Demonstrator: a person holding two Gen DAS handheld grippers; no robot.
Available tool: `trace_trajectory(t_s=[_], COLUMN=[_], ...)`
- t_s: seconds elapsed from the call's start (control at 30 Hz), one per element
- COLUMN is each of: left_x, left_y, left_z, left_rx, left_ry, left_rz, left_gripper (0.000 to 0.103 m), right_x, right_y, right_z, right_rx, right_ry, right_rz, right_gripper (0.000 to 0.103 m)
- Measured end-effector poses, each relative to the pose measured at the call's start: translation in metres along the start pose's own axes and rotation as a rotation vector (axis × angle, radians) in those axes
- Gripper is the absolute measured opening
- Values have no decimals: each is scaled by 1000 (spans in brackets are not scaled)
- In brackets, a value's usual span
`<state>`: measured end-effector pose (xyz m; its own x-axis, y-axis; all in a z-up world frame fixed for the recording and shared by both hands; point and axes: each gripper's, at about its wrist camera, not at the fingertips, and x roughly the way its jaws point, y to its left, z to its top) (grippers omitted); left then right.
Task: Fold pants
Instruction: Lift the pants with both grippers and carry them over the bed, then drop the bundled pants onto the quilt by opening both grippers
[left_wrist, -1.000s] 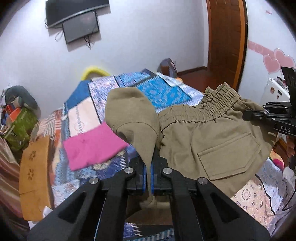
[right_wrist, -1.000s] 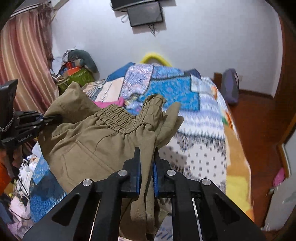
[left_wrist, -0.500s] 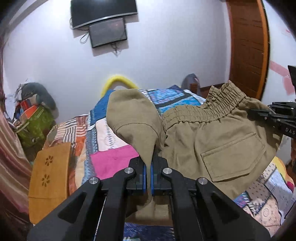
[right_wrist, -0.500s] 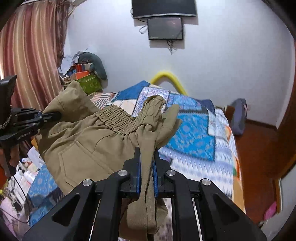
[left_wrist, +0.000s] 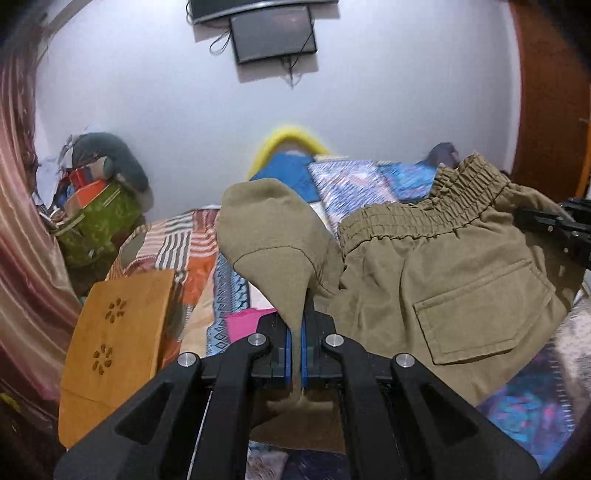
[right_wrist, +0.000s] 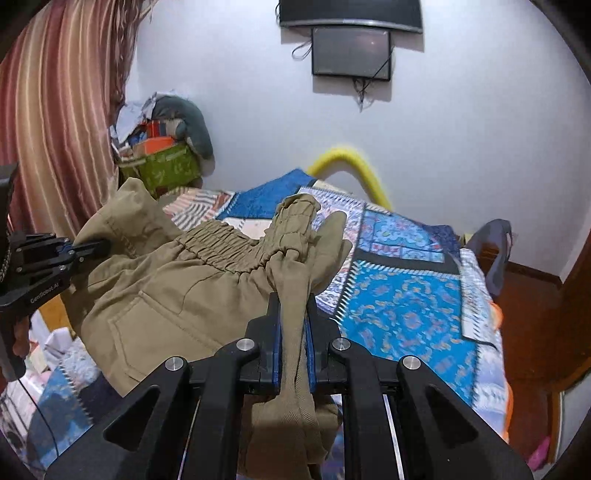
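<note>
left gripper (left_wrist: 295, 354): jaws closed tight on a fold of the khaki pants (left_wrist: 443, 288) — blue pads pinch the cloth, which rises above them in a rounded flap.
right gripper (right_wrist: 293, 332): jaws clamped on a bunched twist of the same pants near the elastic waistband (right_wrist: 221, 247).
pants: held up in the air between both grippers, above the bed; waistband on top, patch pocket (left_wrist: 480, 314) facing the left wrist camera.
bed (right_wrist: 406, 295): covered by a patchwork quilt — blue, white and orange panels.
pink cloth (left_wrist: 240, 325): lies on the quilt, below the left gripper's flap.
wall screen (right_wrist: 351, 51): mounted above the bed's far end.
</note>
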<state>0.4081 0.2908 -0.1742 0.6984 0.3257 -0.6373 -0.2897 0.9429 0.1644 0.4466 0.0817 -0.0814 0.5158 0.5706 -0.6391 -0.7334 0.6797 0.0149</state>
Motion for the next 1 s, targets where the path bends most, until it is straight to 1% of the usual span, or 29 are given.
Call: trace_trajectory(t_s=[0.13, 0.2, 0.27, 0.37, 0.4, 0.43, 0.5, 0.53, 0.57, 0.67, 0.8, 0.93, 1.0], left_x=[54, 81, 106, 133, 136, 140, 147, 149, 149, 139, 118, 83, 58], left_y=[14, 22, 31, 44, 43, 47, 55, 59, 64, 74, 76, 76, 73], left_z=[-18, -31, -48, -74, -80, -87, -98, -103, -107, -111, -110, -99, -89], left_rx=[0, -2, -7, -35, -41, -48, -62, -70, -89, -134, -125, -139, -147], left_ry=[62, 116, 190, 304, 328, 349, 392, 407, 416, 420, 411, 370, 333], left_rz=[39, 52, 49, 30, 32, 31, 60, 74, 72, 59, 68, 44, 23], left_gripper=[2, 3, 4, 6, 10, 11, 16, 18, 23, 24, 24, 24, 24], right_x=[44, 64, 88, 111, 114, 115, 114, 114, 112, 109, 91, 63, 42], right_y=[14, 20, 24, 24, 24, 22, 15, 12, 10, 9, 8, 10, 13], right_z=[-8, -18, -30, -46, -50, -54, -57, -58, -60, -65, -69, -66, -61], right_rx=[-27, -34, -23, 7, 4, 13, 41, 49, 45, 35, 32, -4, -25], right_ry=[40, 66, 128, 223, 239, 268, 297, 311, 332, 351, 341, 321, 289], right_rz=[-4, -5, 14, 44, 42, 53, 75, 80, 77, 60, 19, -7, -18], right_gripper=[9, 9, 9, 9, 9, 9, 10, 11, 11, 18, 37, 39, 39])
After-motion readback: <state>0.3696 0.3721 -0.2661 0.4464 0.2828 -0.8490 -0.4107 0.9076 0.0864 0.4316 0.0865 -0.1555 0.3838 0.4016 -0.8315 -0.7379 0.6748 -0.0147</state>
